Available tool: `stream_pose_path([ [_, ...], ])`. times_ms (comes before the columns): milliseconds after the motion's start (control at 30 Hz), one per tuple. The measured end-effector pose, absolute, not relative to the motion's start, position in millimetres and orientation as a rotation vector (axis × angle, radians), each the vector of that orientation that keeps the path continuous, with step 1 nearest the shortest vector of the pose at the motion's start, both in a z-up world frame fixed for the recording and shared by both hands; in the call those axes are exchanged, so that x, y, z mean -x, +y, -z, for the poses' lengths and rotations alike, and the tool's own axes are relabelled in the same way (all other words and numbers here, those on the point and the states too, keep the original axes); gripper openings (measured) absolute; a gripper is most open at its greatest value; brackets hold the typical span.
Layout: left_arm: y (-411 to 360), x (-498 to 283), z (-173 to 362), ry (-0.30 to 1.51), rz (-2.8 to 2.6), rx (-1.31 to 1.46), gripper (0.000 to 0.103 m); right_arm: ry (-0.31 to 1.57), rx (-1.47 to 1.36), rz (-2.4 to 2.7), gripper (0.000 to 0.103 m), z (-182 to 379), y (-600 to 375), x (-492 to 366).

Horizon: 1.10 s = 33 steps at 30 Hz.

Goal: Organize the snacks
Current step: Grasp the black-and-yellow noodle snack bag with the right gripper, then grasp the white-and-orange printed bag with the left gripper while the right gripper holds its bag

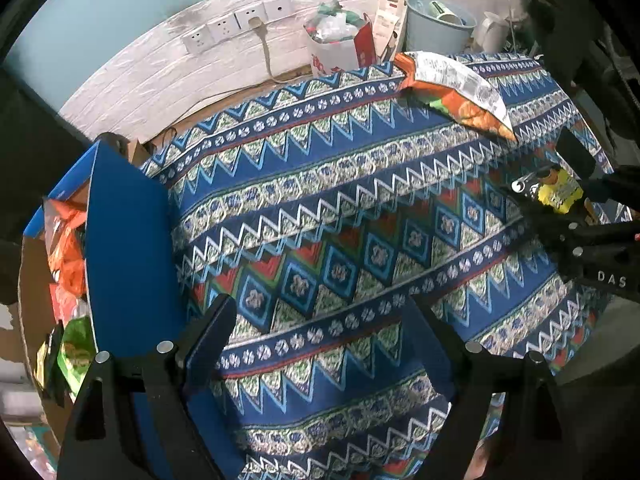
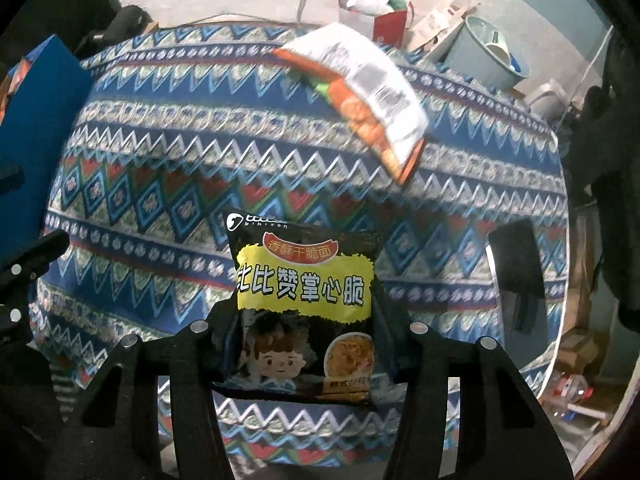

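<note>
**Black snack packet held in my right gripper above the table**

From my left wrist, I look down on a table covered with a patterned blue cloth. My left gripper hangs over it with its jaws wide apart and nothing between them. At the left edge stands a blue cardboard box with its flap up; inside it I see several snack packets, orange ones above and a green one lower down. At the far side of the table lies an orange and white snack bag, resting on the cloth. At the right edge my right gripper comes into view, with a black and yellow packet between its fingers. Behind the table, by the wall, are a white bag full of rubbish and a pale blue bucket.

From my right wrist, the black and yellow packet fills the middle of the view. My right gripper has its jaws about half closed, and both fingers press against the sides of the packet, which hangs upright between them, above the cloth. The orange and white snack bag lies further off on the table, well apart from the held packet. The blue box shows at the left edge.
</note>
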<state>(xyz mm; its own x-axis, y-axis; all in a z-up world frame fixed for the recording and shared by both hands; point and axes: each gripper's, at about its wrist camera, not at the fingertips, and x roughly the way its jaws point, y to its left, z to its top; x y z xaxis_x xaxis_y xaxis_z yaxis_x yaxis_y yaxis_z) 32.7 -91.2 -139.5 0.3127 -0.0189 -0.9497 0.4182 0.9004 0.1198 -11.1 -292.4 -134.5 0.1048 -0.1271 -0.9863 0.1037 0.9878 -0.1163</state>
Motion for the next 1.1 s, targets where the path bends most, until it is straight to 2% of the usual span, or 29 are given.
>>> stream_pose_path([
  [600, -139, -110, 162, 1.260, 0.267, -0.344, 0.087, 1.432, 0.150, 0.195, 0.052, 136, -371, -45],
  [1100, -177, -154, 183, 1.289, 0.247, -0.333, 0.087, 1.481, 0.162, 0.165, 0.052, 172, -411, -81],
])
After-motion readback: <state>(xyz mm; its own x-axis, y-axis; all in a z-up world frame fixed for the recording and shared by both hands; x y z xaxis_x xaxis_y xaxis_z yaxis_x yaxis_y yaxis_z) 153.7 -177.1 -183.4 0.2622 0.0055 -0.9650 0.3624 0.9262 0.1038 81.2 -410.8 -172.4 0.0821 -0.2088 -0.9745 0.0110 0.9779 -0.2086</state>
